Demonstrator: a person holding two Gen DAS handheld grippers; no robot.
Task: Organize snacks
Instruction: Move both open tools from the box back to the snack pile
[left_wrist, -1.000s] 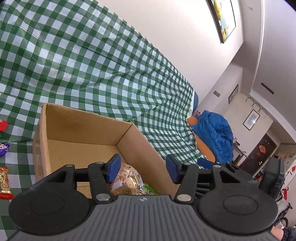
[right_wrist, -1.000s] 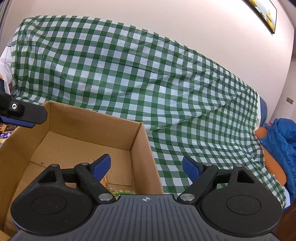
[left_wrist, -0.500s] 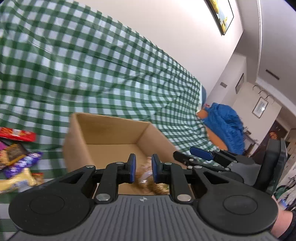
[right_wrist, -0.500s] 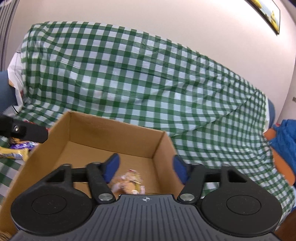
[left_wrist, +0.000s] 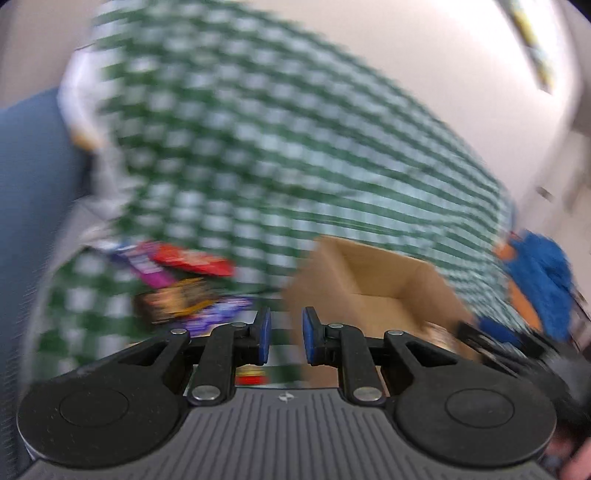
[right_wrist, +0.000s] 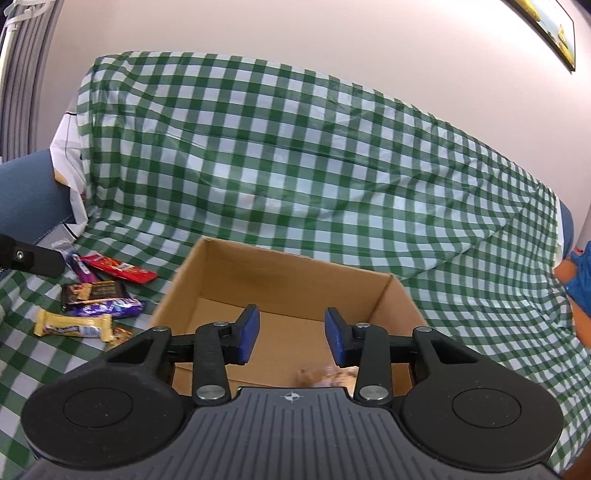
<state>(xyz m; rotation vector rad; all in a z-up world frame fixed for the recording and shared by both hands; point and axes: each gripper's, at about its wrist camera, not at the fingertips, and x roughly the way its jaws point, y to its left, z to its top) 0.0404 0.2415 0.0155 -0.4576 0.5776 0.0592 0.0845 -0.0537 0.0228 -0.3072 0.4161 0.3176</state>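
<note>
- Here we see the snacks (right_wrist: 98, 295) lying in a loose heap on the checked cloth (right_wrist: 295, 166), just left of the open box (right_wrist: 280, 291).
- In the heap we make out a red wrapper (right_wrist: 118, 268), a dark bar (right_wrist: 94, 291), a purple packet (right_wrist: 107, 307) and a yellow bar (right_wrist: 74, 326); the purple packet touches the dark bar above it.
- One more snack (right_wrist: 328, 374) lies inside the box, near its right-hand wall, partly hidden behind the right hand-held gripper (right_wrist: 291, 338).
- That right hand-held gripper hangs over the box mouth with its blue pads (right_wrist: 248, 334) moderately apart; its jaws have just been closing, and we see nothing between them.
- The left wrist view is badly smeared, yet we can tell the left hand-held gripper (left_wrist: 286, 336) is narrow, pads (left_wrist: 264, 336) nearly together with only a slim gap and nothing gripped.
- In that view the same heap (left_wrist: 184, 284) sits ahead and to the left, the box (left_wrist: 373, 284) ahead and to the right.
- In the right wrist view, one black finger (right_wrist: 33, 256) of the left hand-held gripper reaches in from the left edge, just above the heap.
- The cloth drapes over what looks like a sofa; a blue cushion (right_wrist: 26, 195) shows at its left end.
- A blue garment (left_wrist: 543, 277) lies at the far right, and a framed picture (right_wrist: 550, 29) hangs on the wall.
</note>
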